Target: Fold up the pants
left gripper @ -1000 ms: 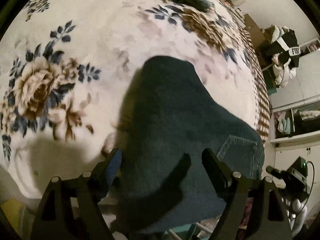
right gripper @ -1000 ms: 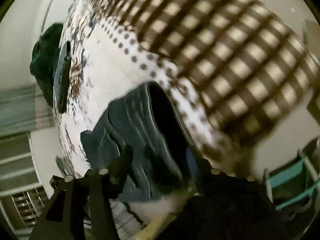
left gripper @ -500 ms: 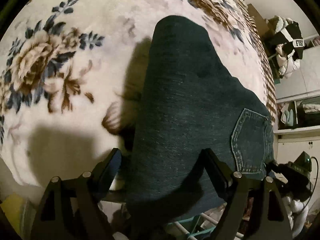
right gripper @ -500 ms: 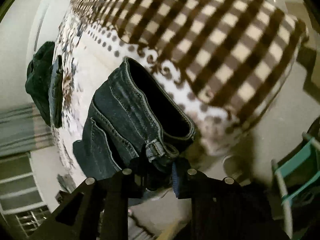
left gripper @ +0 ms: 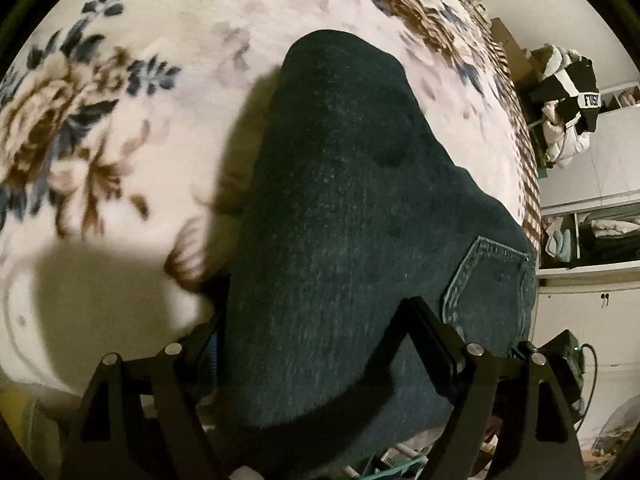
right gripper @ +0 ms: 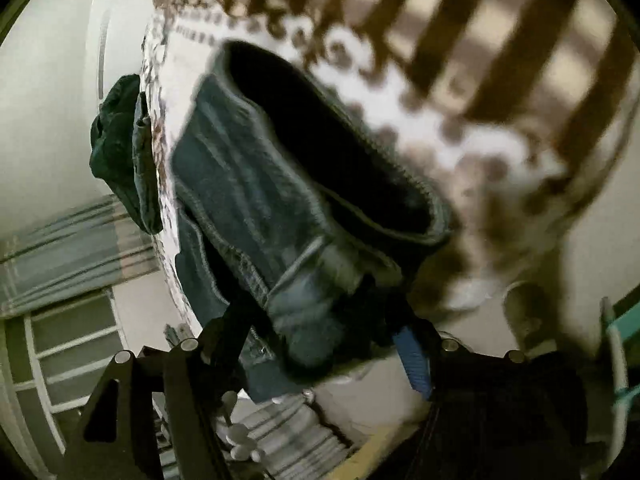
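Dark blue jeans [left gripper: 352,232] lie folded lengthwise on the floral blanket [left gripper: 120,100], with a back pocket [left gripper: 492,284] at the right. My left gripper [left gripper: 312,328] has its jaws spread wide with the denim between them; its left finger is partly hidden under the cloth. In the right wrist view the jeans' waistband [right gripper: 320,184] hangs open and blurred. My right gripper [right gripper: 324,320] is shut on the waistband end, lifting it off the bed.
A brown checked blanket edge [right gripper: 500,20] hangs down the bed's side. A dark garment pile [right gripper: 120,148] lies farther along the bed. Clothes [left gripper: 568,100] are heaped on white cupboards [left gripper: 600,160] at the right. A teal rack [right gripper: 624,336] stands by the bed.
Both grippers drew the jeans a little toward me, and the right view tilted and blurred. The right gripper, apart a second ago, now grips the waistband.
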`<action>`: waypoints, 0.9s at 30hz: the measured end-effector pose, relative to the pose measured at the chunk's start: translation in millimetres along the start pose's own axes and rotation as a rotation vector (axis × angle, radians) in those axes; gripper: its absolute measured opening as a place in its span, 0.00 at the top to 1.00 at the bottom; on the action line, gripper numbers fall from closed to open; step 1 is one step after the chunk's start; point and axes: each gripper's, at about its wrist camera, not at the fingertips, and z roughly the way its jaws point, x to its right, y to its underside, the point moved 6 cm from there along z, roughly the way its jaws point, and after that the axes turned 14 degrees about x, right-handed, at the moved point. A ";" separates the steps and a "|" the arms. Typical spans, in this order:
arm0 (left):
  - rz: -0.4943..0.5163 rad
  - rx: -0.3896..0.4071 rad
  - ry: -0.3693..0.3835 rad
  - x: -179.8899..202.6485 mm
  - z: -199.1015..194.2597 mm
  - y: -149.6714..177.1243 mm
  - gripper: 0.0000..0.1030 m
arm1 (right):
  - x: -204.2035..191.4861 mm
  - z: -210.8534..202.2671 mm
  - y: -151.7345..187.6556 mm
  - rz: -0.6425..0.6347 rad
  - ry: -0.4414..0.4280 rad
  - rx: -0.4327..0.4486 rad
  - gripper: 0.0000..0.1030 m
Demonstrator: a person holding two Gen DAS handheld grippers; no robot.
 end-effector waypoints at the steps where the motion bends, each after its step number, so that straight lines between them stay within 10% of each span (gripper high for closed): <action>1: -0.003 0.003 0.003 0.1 1.0 -1.3 0.20 | -3.7 7.4 0.5 0.006 -0.024 0.014 0.29; 14: 0.012 0.038 0.067 2.3 14.5 -22.0 0.20 | -41.6 49.3 -7.1 -0.034 -0.096 0.075 0.28; 19: -0.022 0.099 0.115 -0.7 -6.1 -26.8 0.70 | -53.2 37.5 -4.1 -0.089 -0.078 0.104 0.60; 27: -0.017 0.104 0.156 16.4 -64.5 -21.0 0.79 | -95.5 11.3 9.5 -0.149 -0.065 0.097 0.65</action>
